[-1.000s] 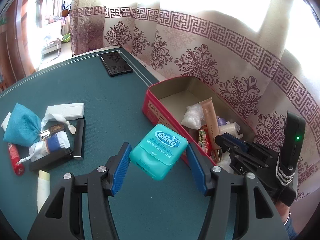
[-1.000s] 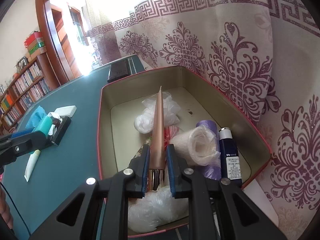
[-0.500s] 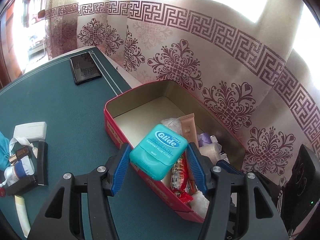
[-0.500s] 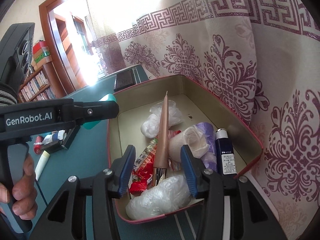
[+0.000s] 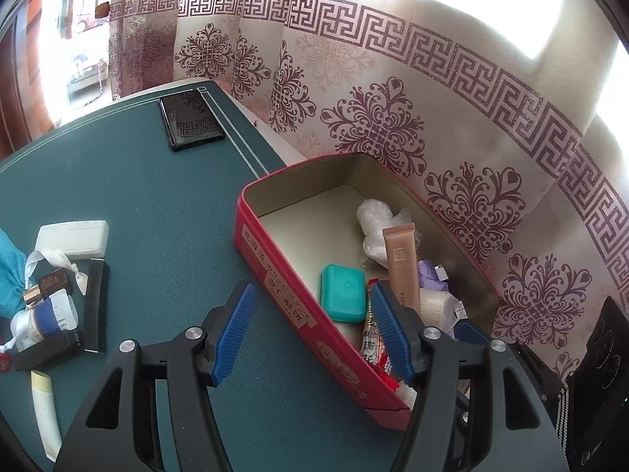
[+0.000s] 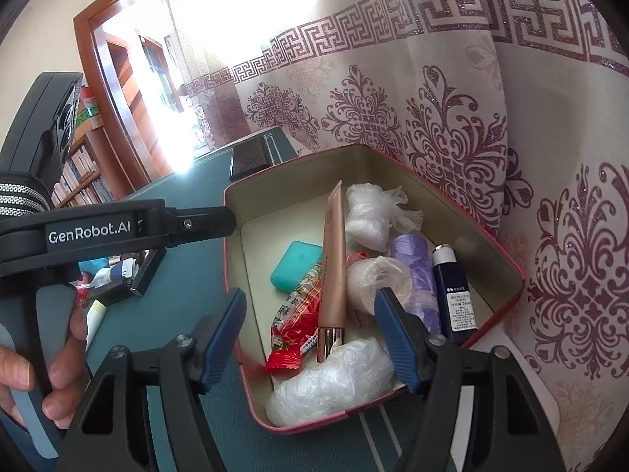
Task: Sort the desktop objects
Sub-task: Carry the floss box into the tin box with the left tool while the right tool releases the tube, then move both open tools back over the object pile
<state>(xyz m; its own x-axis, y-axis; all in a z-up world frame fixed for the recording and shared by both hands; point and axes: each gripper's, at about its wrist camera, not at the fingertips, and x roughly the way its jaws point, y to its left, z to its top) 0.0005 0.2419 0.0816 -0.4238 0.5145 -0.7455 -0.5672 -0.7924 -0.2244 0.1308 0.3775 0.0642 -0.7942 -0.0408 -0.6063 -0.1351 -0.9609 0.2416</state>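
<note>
Tin [image 5: 275, 271]: red, open, at the far right of the green desk [image 5: 157, 212] against the patterned curtain; it is your sorting target and already well filled.
Sorted, bulky: several crumpled clear plastic bags [image 6: 330, 385], a white roll [image 6: 377, 279] and a purple roll [image 6: 416, 271] fill the near and right parts of the tin.
Sorted, long: pink cosmetic tube [image 6: 334, 267] lies lengthwise on the heap, cap toward you; dark blue bottle [image 6: 452, 291] rests along the right wall; red snack packets [image 6: 298, 326] sit under the tube.
Sorted, small: teal floss box [image 5: 343, 293] lies flat on the tin floor, just left of the tube.
Left on desk: a cluster well left of the tin, comprising white box [image 5: 72, 238], black cases [image 5: 94, 306], teal pouch [image 5: 8, 271], small bottles and a pale tube [image 5: 45, 409]; a dark phone [image 5: 190, 122] lies at the far edge, and whether it counts you cannot tell.
Left gripper [image 5: 310, 334]: your jaws have just been opening; they stand apart and hold nothing, straddling the tin's near wall.
Right gripper [image 6: 310, 338]: your jaws have just been opening; wide apart, nothing held, the tube's cap lying loose between them.
Progress: judged past halfway; the desk cluster remains for you.
</note>
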